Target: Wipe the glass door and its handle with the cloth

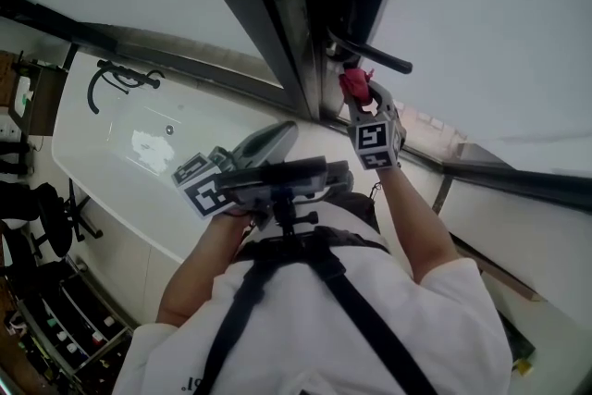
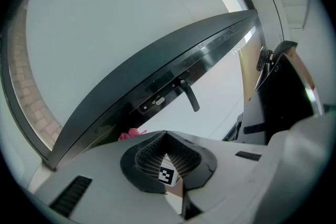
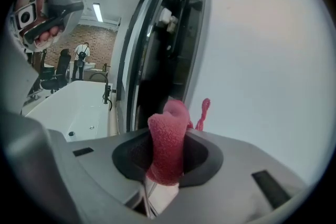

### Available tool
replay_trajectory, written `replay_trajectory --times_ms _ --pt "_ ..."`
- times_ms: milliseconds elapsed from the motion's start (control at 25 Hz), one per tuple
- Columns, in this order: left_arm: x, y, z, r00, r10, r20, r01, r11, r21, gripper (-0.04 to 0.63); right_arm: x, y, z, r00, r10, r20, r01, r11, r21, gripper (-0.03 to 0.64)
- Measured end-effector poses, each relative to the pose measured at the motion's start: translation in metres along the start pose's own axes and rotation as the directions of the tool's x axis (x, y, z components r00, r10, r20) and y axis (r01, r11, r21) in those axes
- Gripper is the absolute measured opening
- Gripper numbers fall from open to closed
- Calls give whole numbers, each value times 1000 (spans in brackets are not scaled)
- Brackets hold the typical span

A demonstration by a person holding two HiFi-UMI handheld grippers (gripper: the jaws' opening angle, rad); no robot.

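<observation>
Right hand-held gripper (image 3: 167,162) clamps pink cloth (image 3: 169,128) near door handle (image 1: 370,54)

White bathtub (image 1: 83,139), black faucet (image 1: 118,79); brick wall (image 3: 102,42); ceiling light strip (image 3: 97,12); black chairs (image 1: 51,225).

The right gripper (image 1: 359,92), arm raised, pinches a red cloth (image 3: 168,144) just below the door handle (image 1: 370,51). The left gripper (image 1: 277,136), jaws together and empty, hangs lower left of it.

White bathtub (image 1: 92,139), black tap (image 1: 125,77), office chair (image 1: 51,227)
</observation>
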State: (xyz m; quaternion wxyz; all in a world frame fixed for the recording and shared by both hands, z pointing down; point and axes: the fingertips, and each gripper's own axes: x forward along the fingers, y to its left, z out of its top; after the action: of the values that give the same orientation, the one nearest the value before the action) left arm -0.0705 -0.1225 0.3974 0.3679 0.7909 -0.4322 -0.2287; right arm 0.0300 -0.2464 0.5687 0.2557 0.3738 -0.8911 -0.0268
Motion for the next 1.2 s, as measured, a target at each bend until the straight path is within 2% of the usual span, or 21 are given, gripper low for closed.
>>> replay_trajectory --times_ms 80,360,560,640,760,920,1080,1200 --pt "-1 2 -1 1000 11 3 -11 1000 -3 -8 5 3 -5 1000 10 -13 -10 1000 26 104" --pt "2 0 -5 1000 16 3 -16 1000 -7 -8 13 4 -11 999 32 -40 -33 999 -26 104" --pt "0 -3 -7 1000 -4 -11 4 1000 -3 -8 16 7 -42 987 22 -161 -16 999 35 104" --pt "-1 -2 -8 1000 -17 -25 16 1000 -7 -8 11 7 -46 986 26 -166 -20 999 40 104" --pt "3 -2 -10 998 -44 -41 43 999 -15 -8 -10 2 -25 994 -7 -112 14 998 63 104" --pt "9 -6 -12 994 -91 -66 90 996 -21 -8 -50 -2 31 999 -46 28 45 998 51 104" --pt "8 -6 -12 991 -106 -78 104 994 -21 -8 -94 10 92 982 -49 185 44 999 28 104" --pt "6 -6 -12 990 -116 -79 115 993 -17 -8 -114 17 126 962 -54 268 51 999 18 104"
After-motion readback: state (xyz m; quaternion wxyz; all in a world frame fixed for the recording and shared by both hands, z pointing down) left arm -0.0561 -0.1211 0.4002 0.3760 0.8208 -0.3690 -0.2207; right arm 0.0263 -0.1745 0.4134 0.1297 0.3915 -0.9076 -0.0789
